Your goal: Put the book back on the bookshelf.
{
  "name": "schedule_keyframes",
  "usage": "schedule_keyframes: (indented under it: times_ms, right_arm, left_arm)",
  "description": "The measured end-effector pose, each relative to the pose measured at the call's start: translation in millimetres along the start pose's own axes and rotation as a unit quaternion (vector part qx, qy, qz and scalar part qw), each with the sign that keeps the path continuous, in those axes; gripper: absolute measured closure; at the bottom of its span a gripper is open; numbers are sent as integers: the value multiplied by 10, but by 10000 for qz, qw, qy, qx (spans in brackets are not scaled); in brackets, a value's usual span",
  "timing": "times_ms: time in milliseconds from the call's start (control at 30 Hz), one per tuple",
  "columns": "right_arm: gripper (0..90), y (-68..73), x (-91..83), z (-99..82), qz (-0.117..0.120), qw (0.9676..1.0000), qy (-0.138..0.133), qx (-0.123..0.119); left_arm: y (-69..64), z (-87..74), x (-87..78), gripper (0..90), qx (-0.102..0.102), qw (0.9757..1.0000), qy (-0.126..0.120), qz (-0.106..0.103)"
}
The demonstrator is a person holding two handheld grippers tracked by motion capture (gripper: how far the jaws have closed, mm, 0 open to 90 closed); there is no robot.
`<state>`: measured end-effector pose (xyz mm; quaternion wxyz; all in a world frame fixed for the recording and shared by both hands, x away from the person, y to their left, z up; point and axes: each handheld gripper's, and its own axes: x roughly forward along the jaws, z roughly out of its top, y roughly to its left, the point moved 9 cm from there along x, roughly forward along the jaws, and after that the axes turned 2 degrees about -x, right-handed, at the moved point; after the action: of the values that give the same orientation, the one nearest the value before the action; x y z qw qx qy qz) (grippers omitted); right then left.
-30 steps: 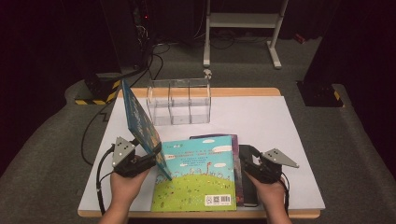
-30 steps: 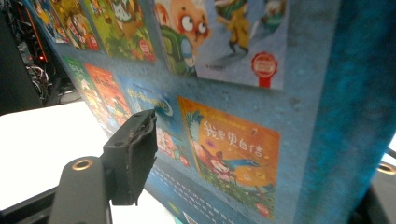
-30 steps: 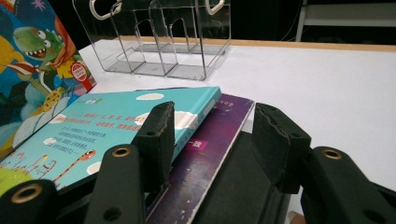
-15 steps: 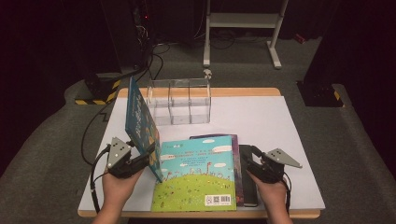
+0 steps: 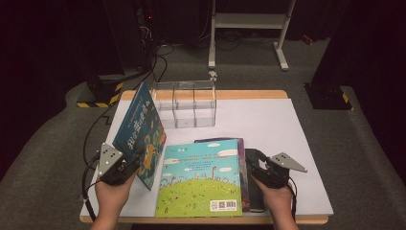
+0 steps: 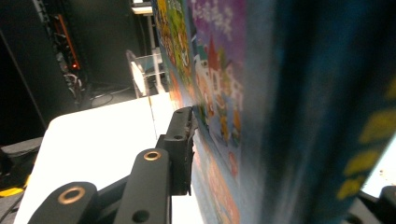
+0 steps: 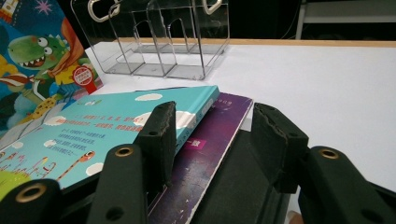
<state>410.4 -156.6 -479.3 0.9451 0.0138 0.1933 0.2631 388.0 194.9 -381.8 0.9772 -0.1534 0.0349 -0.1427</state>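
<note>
My left gripper (image 5: pixel 130 163) is shut on the lower edge of a blue picture book (image 5: pixel 142 130), which stands tilted on the table's left side. Its jaws have just been closing on that book, and one finger (image 6: pixel 181 140) lies against the cartoon cover (image 6: pixel 224 93). A cyan-and-green book (image 5: pixel 201 177) lies flat at front centre on top of a purple book (image 5: pixel 241 167). My right gripper (image 5: pixel 257 158) rests at the stack's right edge. Its jaws stand apart, one over the cyan book (image 7: pixel 116 126), with the purple book (image 7: pixel 210 149) and a black edge between them.
A clear acrylic divider rack (image 5: pixel 185 103) stands at the back centre of the white table (image 5: pixel 287 129). Its compartments (image 7: pixel 159 42) hold nothing. A white frame stand (image 5: pixel 244 28) and cables lie on the floor beyond. Bare tabletop stretches to the right.
The blue book has swung left, away from the stack, and leans so its cover faces the camera more. My left hand shifted left with it. The right hand stayed put.
</note>
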Motion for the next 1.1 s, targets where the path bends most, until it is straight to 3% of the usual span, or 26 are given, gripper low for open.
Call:
schedule_keyframes:
  times_ms: [133,267,333,367,667,833,900,1100]
  right_arm:
    - [506,7,2,-4,5,10000,6,-11]
    - [510,8,5,-7,10,10000,0,14]
    - [512,10,4,-9,13,10000,-5,9]
    - [513,9,3,-10,13,10000,-5,10]
    - [534,-5,-1,-18,59,10000,-6,58]
    - [527,-5,4,-30,49,10000,16,57]
    - [521,-9,9,-39,45,10000,37,76]
    - [514,-20,10,-51,30,9999,53,96]
  left_arm:
    - [48,34,-2,683,49,9999,-69,100]
    - [113,81,18,774,113,9994,-127,292]
    - [134,103,17,815,-86,9999,-55,116]
    - [129,104,21,817,-23,10000,-68,64]
    - [184,120,11,817,-70,9998,-64,-174]
    - [222,130,-15,780,-300,9982,-139,-493]
    - [229,123,-13,771,-344,9977,-171,-553]
    - [224,79,-1,762,-254,9980,82,-581]
